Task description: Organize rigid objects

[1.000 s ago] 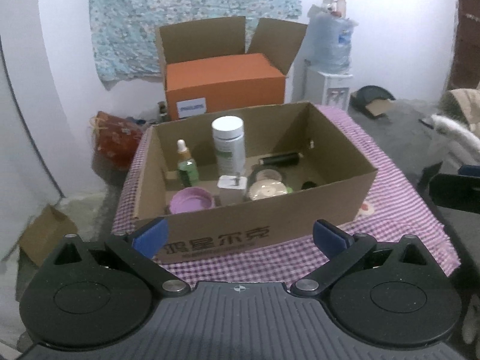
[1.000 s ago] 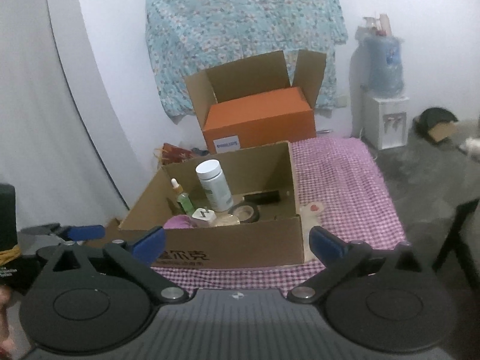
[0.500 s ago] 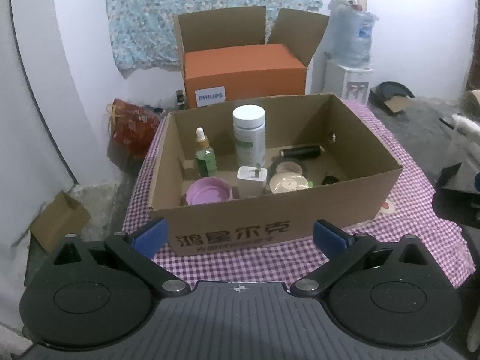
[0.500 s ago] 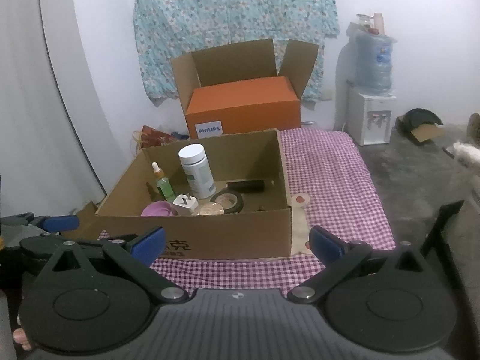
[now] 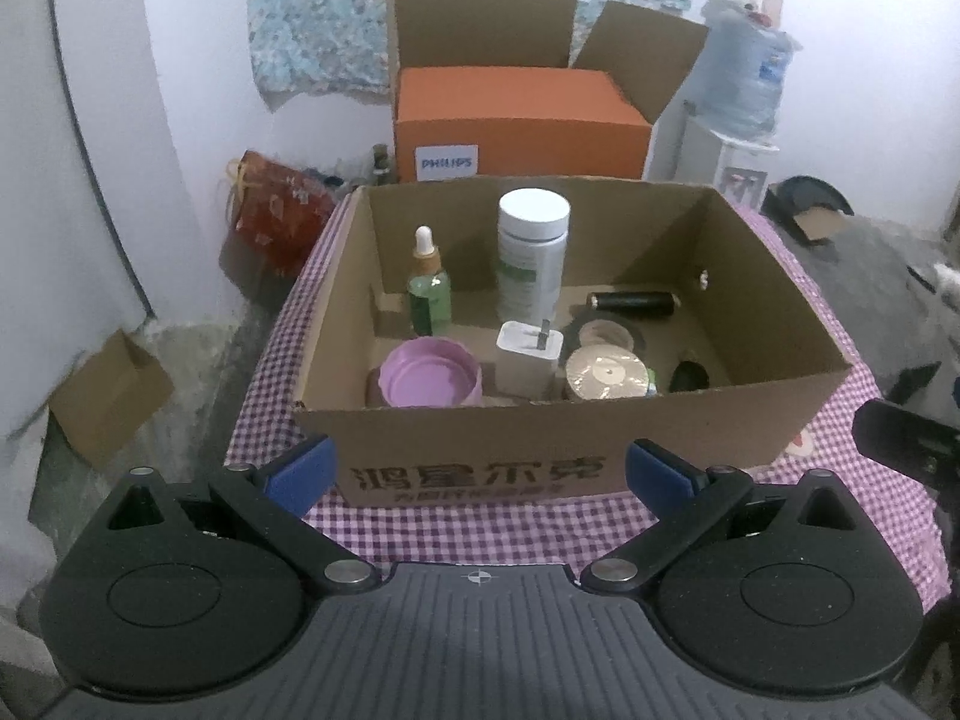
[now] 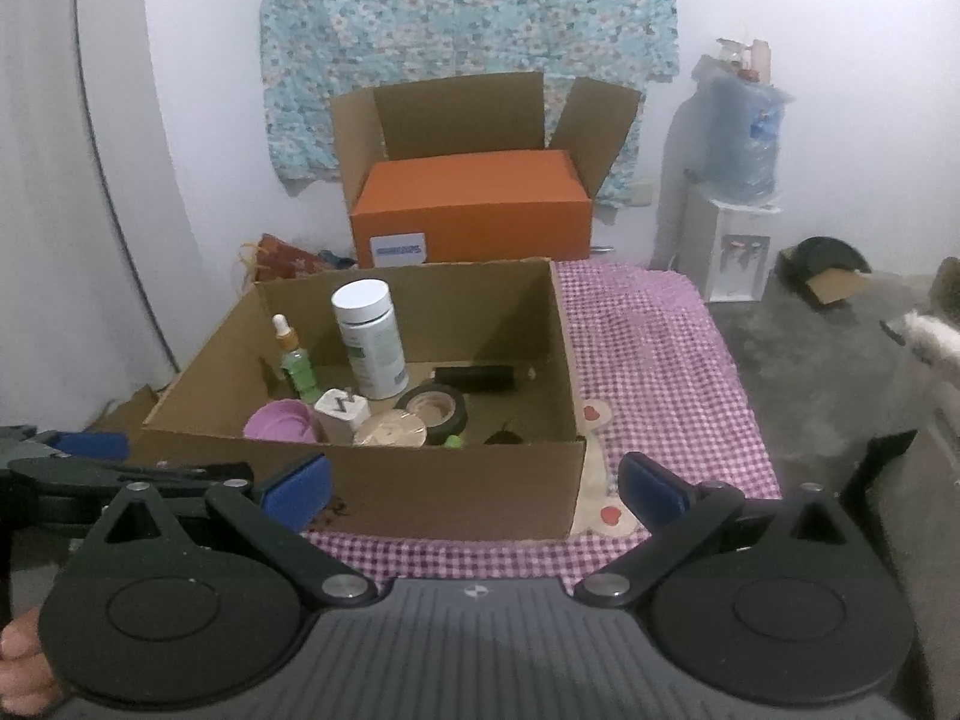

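**Cardboard box of small items, both grippers empty in front of it**

Cardboard makes up the open box [image 5: 480, 468], which sits on the checked cloth [image 5: 480, 531] of the desk and holds every item to be sorted. Seen from the left wrist, a white-capped bottle [image 5: 533, 258] stands at the box's 12 o'clock, with a green dropper bottle [image 5: 429, 291] just beside it toward 10 o'clock. A purple lid [image 5: 429, 381] lies at 8 o'clock, a white charger plug [image 5: 528, 360] near the middle, a tape roll [image 5: 606, 333] and a wooden disc [image 5: 607, 375] toward 4 o'clock, and a black tube [image 5: 633, 304] at 2 o'clock.

The left gripper [image 5: 479, 471] and right gripper [image 6: 474, 489] both hover short of the near wall, jaws spread wide and holding nothing.

The first reach probably goes best over the near wall from above. Taking a standing bottle by its cap keeps the neighbours from toppling.
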A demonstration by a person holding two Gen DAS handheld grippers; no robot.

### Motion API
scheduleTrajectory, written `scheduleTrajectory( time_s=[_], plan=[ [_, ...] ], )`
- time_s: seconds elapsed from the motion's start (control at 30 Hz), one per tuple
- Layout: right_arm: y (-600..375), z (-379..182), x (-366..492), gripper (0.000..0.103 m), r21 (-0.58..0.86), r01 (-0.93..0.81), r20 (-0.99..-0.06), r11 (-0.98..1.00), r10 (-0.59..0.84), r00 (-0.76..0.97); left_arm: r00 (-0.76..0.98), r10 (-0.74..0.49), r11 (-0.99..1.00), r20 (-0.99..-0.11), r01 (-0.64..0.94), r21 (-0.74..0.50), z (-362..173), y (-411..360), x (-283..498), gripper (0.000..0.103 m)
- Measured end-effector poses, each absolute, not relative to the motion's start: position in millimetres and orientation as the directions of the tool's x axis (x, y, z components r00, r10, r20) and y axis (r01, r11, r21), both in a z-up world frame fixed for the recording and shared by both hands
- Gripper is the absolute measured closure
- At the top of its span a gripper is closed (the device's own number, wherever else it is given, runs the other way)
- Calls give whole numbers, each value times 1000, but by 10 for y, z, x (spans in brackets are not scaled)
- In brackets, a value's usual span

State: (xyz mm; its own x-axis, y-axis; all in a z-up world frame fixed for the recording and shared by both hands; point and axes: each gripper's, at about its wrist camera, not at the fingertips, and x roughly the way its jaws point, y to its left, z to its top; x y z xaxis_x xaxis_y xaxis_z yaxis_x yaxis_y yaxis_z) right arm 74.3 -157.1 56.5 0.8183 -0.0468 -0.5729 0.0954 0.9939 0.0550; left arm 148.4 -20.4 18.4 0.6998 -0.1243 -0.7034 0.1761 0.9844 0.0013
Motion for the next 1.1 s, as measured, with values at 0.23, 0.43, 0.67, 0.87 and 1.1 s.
scheduleTrajectory(
  time_s=[0.23,0.43,0.67,0.87,1.1],
  plan=[
    [-1560,485,988,0,36,139,-597,990,-90,797,700,-129,988,-702,149,-33,178,-182,1573,0],
    [-1574,421,1106,0,37,145,-616,989,-91,783,707,-138,988,-693,149,-45,196,-213,1606,0],
    [-1616,415,1116,0,44,140,-626,989,-82,775,710,-163,984,-685,170,-59,204,-198,1606,0],
    [-1671,468,1050,0,52,126,-591,991,-72,803,700,-210,976,-683,192,-104,198,-92,1610,0],
    [-1871,749,1044,0,112,25,-472,993,30,881,698,-272,962,-662,215,-167,295,38,1616,0]
  ],
)
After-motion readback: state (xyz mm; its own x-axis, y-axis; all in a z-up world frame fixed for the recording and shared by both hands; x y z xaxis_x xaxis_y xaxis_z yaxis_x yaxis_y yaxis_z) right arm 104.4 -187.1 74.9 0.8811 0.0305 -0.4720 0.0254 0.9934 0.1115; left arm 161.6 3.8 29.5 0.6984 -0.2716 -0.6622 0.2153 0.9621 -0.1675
